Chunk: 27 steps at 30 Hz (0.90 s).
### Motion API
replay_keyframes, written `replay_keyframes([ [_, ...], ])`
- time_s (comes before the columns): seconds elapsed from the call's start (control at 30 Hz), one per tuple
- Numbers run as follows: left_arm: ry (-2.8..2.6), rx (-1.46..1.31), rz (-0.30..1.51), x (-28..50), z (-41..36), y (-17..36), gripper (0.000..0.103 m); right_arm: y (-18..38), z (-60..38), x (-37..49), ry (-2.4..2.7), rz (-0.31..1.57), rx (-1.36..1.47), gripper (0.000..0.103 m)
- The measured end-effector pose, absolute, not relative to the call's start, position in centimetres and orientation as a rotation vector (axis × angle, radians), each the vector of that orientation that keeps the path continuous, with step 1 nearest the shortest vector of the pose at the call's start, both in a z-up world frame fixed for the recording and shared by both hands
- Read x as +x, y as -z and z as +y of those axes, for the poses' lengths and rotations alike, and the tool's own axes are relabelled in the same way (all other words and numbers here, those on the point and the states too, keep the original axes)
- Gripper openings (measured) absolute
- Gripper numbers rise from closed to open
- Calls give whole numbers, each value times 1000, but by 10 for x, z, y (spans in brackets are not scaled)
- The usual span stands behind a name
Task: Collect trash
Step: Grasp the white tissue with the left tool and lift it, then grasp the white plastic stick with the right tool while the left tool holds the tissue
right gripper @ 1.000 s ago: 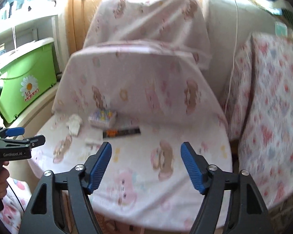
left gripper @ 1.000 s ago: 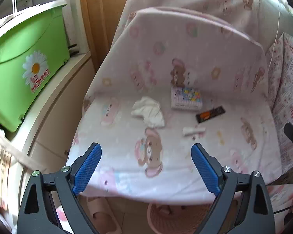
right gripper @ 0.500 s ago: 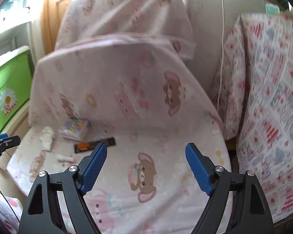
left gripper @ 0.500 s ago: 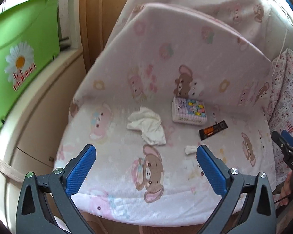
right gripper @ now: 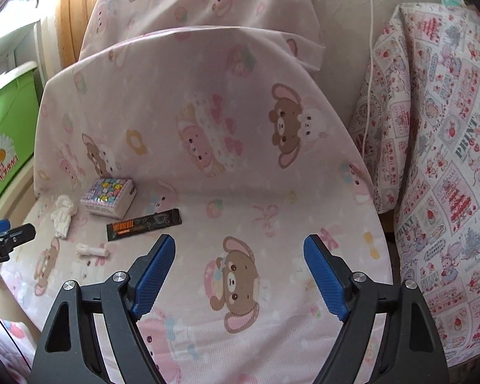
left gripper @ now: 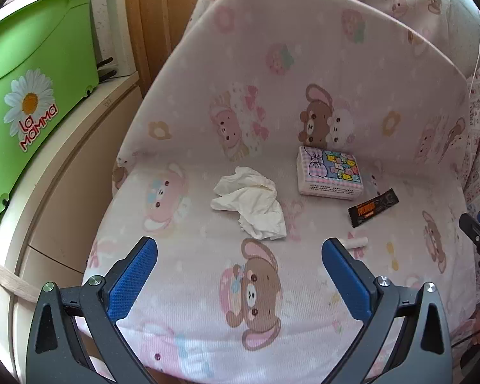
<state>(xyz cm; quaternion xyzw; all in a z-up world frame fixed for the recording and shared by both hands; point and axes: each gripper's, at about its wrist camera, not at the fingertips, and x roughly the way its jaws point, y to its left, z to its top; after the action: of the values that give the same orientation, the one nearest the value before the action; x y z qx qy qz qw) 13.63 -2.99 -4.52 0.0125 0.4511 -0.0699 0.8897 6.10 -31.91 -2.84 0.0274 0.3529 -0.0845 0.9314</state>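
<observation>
On a chair seat [left gripper: 188,256] covered in pink bear-print cloth lie a crumpled white tissue [left gripper: 251,203] [right gripper: 62,216], a black-and-orange sachet wrapper [left gripper: 372,208] [right gripper: 144,224], a small white tube [left gripper: 356,243] [right gripper: 91,250] and a colourful tissue pack [left gripper: 329,177] [right gripper: 110,196]. My left gripper [left gripper: 240,251] hangs open just short of the tissue, with nothing between its blue pads. My right gripper [right gripper: 240,251] is open over the bare seat, right of the wrapper. Each gripper shows at the edge of the other's view.
A green plastic tub [left gripper: 32,96] with a daisy logo sits on a cream ledge [left gripper: 80,147] left of the chair. A patterned pink cushion [right gripper: 441,160] stands at the right. A white cord [right gripper: 369,64] hangs behind the chair back [right gripper: 188,102].
Both grippers came down and closer to the seat. The trash items look larger and nearer. Both pairs of jaws spread a little wider between the earliest frame and the half-second one.
</observation>
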Motion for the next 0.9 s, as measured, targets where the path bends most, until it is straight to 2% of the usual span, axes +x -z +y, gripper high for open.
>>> replay_keyframes([
  [0.13,177,11,927,152,-40,50,95,29,-313,63,156,730,47,84],
  [0.2,183,5,937,163,-45,56,86,30,-311,64,151,736,43,84],
  [0.27,157,19,956,171,-50,64,70,32,-310,66,159,739,33,84],
  [0.6,101,21,1023,188,-55,84,37,32,-313,70,160,747,52,84],
  [0.73,102,58,1038,191,-58,83,16,32,-313,69,159,747,50,84],
  [0.9,98,70,995,180,-57,67,9,33,-310,70,158,745,44,84],
])
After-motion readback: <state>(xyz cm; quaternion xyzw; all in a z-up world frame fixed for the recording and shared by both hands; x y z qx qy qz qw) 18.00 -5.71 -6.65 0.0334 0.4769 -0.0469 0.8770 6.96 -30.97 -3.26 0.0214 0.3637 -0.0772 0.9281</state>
